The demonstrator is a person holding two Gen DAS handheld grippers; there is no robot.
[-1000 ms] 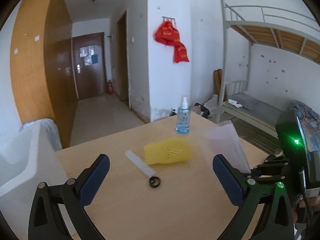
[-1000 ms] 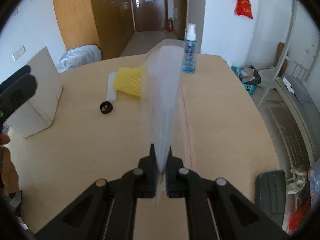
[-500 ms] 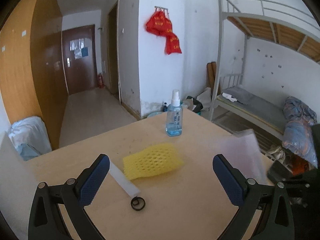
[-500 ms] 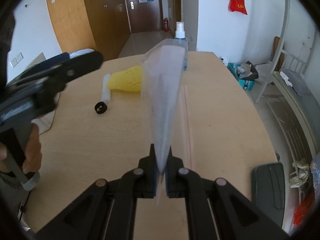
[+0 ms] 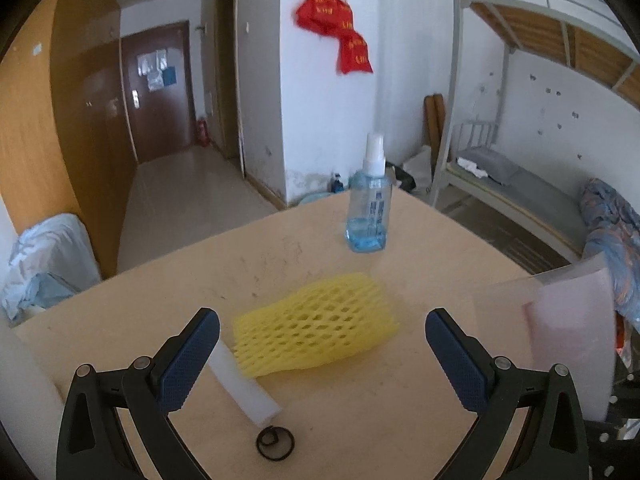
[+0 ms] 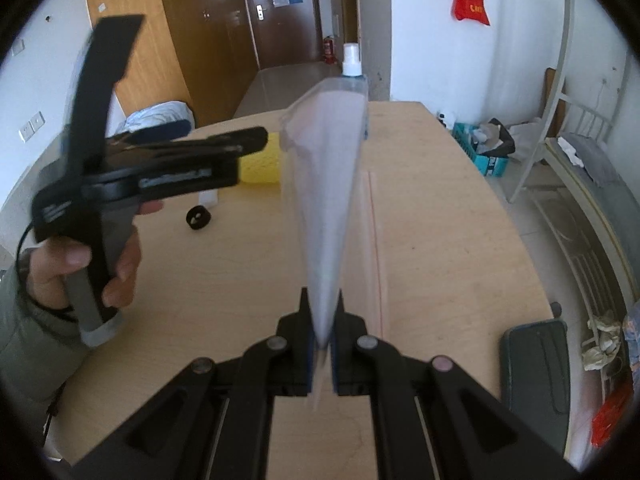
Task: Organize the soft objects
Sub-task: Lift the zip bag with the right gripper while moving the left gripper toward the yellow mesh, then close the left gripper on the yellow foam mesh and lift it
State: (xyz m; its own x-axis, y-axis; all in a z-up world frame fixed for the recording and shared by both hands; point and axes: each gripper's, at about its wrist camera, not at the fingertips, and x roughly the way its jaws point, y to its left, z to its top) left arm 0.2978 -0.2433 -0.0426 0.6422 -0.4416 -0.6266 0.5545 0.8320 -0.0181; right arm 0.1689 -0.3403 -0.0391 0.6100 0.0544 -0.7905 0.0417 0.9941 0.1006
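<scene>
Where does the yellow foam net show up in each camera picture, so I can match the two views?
Left wrist view: the yellow foam net lies mid-frame on the table, between the open jaws.
Right wrist view: only a strip of it shows left of centre, between the other gripper and the clear bag.
Shared landmark: the spray bottle.

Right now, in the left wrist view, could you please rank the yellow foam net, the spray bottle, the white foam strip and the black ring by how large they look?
1. yellow foam net
2. spray bottle
3. white foam strip, partly hidden by a gripper finger, so its place against the farther bottle is unsure
4. black ring
</scene>
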